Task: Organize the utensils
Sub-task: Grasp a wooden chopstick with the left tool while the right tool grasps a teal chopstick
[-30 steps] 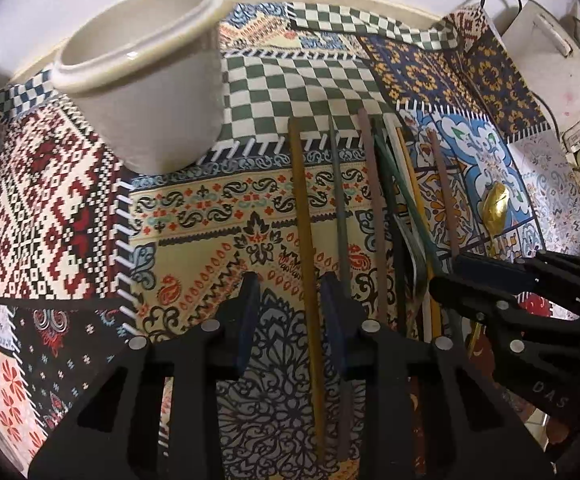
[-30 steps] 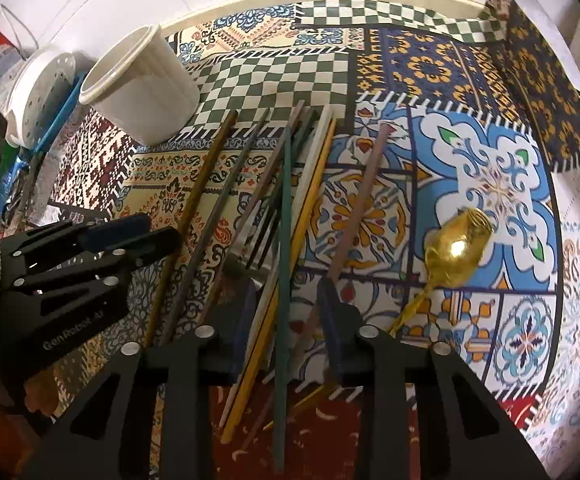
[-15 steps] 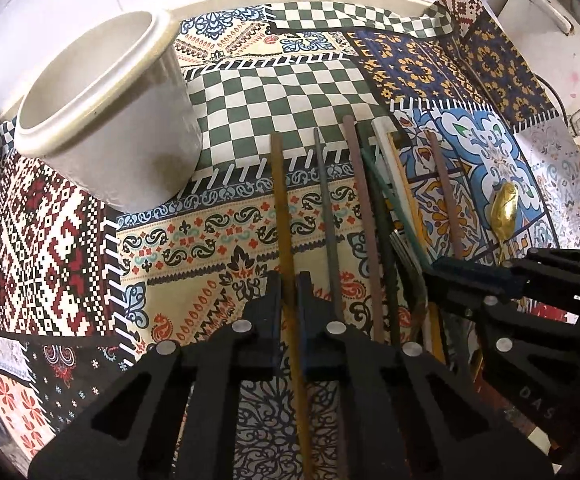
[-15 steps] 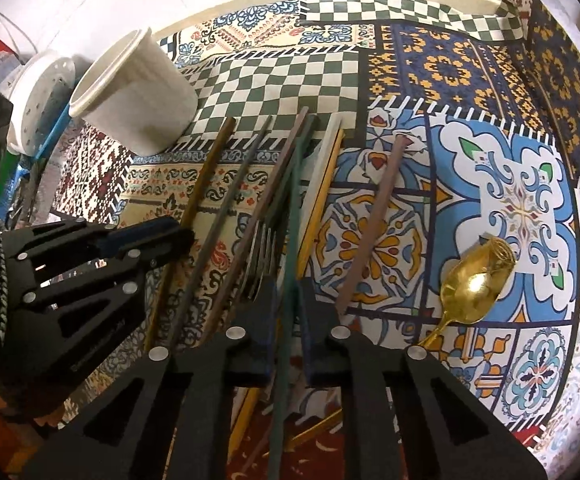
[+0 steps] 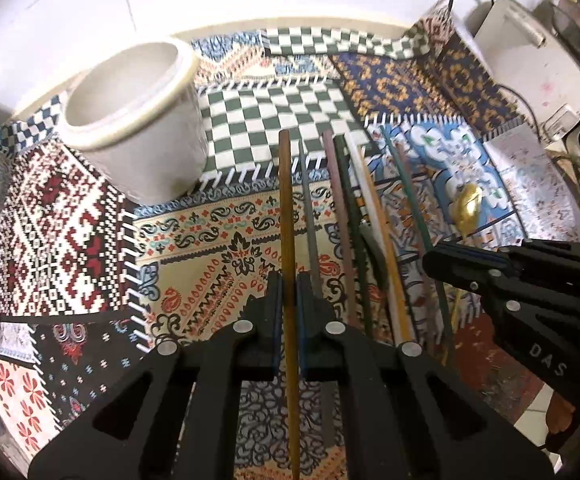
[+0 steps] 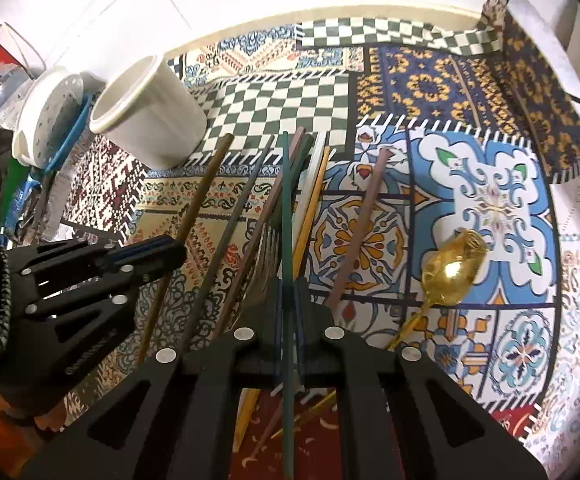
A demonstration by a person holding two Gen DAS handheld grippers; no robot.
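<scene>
Both my grippers are pinching chopsticks.

I'm clamping the left gripper (image 5: pixel 288 296) on the brown chopstick (image 5: pixel 286 208) and the right gripper (image 6: pixel 288 296) on the dark green chopstick (image 6: pixel 286 208); the other sticks are lying bundled on the patterned cloth (image 6: pixel 489 208), near the white cup (image 6: pixel 150 112) and gold spoon (image 6: pixel 451 268).

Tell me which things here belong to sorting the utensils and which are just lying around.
Part of the job:
- brown chopstick in the left gripper
- dark green chopstick in the right gripper
- loose chopsticks
- fork
- gold spoon
- white holder cup

Just lying about:
- patterned cloth
- perforated white container
- white appliance with cable
</scene>
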